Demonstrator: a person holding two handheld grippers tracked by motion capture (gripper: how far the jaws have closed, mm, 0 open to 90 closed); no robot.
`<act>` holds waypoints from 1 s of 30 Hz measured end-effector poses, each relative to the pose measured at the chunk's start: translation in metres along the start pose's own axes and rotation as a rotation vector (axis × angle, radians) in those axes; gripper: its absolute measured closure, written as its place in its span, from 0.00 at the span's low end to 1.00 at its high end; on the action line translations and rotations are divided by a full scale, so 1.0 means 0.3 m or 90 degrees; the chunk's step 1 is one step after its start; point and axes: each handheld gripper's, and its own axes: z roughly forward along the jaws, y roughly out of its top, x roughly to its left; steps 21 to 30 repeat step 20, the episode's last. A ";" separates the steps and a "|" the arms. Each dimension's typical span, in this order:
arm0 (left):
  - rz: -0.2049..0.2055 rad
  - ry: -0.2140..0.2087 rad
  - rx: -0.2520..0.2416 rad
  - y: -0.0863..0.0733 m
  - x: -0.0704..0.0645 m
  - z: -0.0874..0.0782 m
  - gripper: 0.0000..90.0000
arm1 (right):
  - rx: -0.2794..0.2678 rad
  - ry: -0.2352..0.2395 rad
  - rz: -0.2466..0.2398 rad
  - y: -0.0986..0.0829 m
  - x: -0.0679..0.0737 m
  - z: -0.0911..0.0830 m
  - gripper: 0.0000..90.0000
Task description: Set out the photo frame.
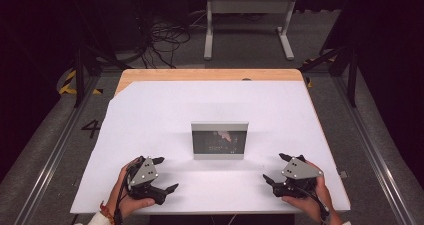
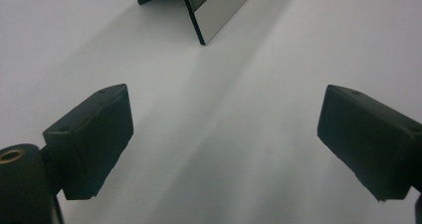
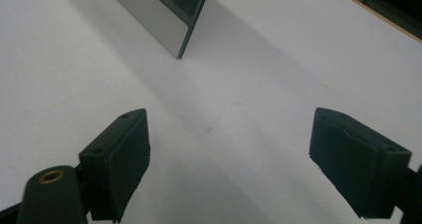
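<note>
A picture frame (image 1: 219,140) stood upright near the middle of the white worktop (image 1: 150,115), its silver border around a dark pane that faced the person's side. Something pinkish and a few pale marks showed in the pane, but no word on it could be read. In the right gripper view two small white curved marks, like a closing quotation mark, sat on the dark pane of the frame (image 3: 164,15); nothing more of that writing was legible.

The left tongs (image 1: 161,174) lay low over the near left part of the worktop, held in the person's left hand (image 1: 129,195), jaws spread wide with nothing between them. In the left gripper view the tongs (image 2: 224,139) pointed toward one bottom corner of the frame (image 2: 219,15), well apart from it, and a dark prop showed behind the frame's edge.

The right tongs (image 1: 274,169) rested over the near right part of the worktop in the right hand (image 1: 307,197), likewise spread wide and empty. In its own view the tongs (image 3: 230,159) faced the frame's other lower corner, also well apart.

On the floor left of the worktop a painted number 4 (image 1: 91,128) could be read. A strip of bare wood (image 1: 210,75) ran along the far edge of the worktop.
</note>
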 end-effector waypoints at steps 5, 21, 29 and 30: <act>0.001 -0.001 0.003 -0.001 0.000 0.001 0.09 | -0.005 -0.005 0.001 0.003 0.001 -0.003 0.19; -0.002 -0.010 0.007 0.007 0.007 0.018 0.09 | 0.000 -0.010 -0.002 -0.006 0.003 -0.008 0.19; -0.002 -0.010 0.007 0.007 0.007 0.018 0.09 | 0.000 -0.010 -0.002 -0.006 0.003 -0.008 0.19; -0.002 -0.010 0.007 0.007 0.007 0.018 0.09 | 0.000 -0.010 -0.002 -0.006 0.003 -0.008 0.19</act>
